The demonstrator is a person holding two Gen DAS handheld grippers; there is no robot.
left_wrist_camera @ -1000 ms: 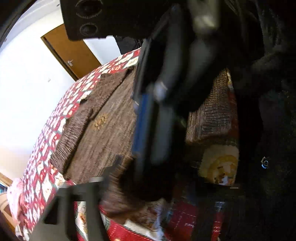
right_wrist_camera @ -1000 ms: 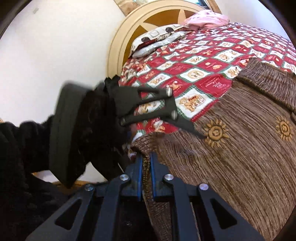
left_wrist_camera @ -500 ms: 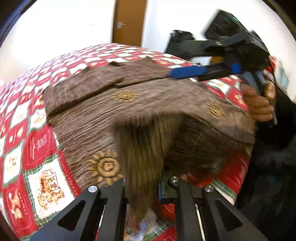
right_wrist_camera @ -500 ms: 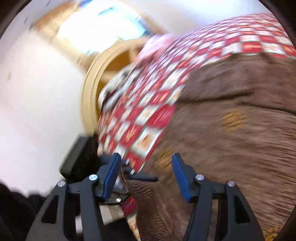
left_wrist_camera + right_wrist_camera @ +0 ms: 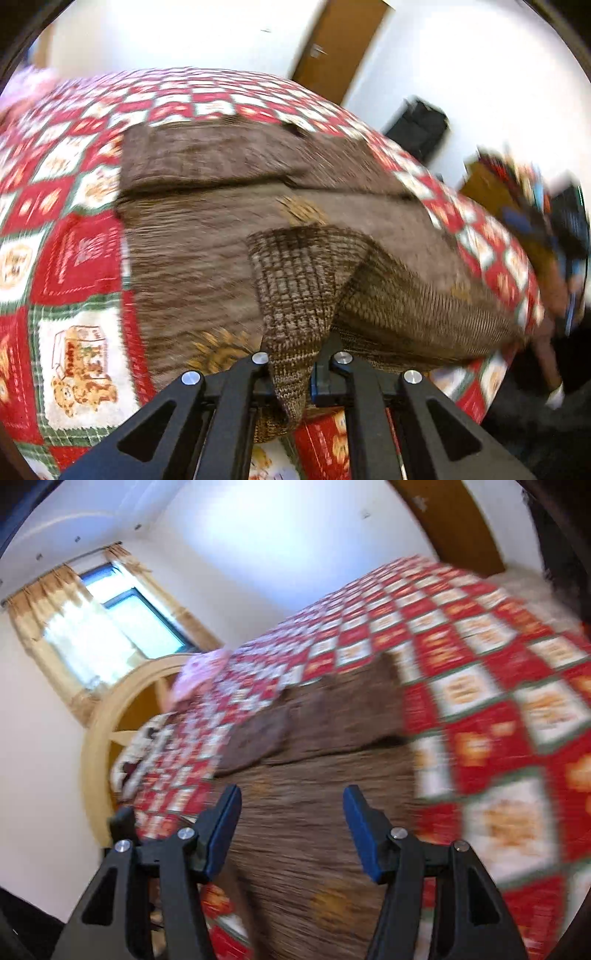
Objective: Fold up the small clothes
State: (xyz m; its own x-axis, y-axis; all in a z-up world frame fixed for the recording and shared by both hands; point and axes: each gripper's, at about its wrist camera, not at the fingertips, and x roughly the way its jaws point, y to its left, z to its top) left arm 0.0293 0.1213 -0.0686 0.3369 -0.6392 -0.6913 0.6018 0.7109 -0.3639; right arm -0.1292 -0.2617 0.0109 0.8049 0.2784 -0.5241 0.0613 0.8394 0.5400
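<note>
Brown sweater (image 5: 207, 258) lay spread on a red checked quilt (image 5: 74, 258), its hem corner pinched and lifted by the left gripper (image 5: 291, 365); the right gripper (image 5: 291, 830) hung above it, jaws wide and empty. Folding looked barely begun.
</note>
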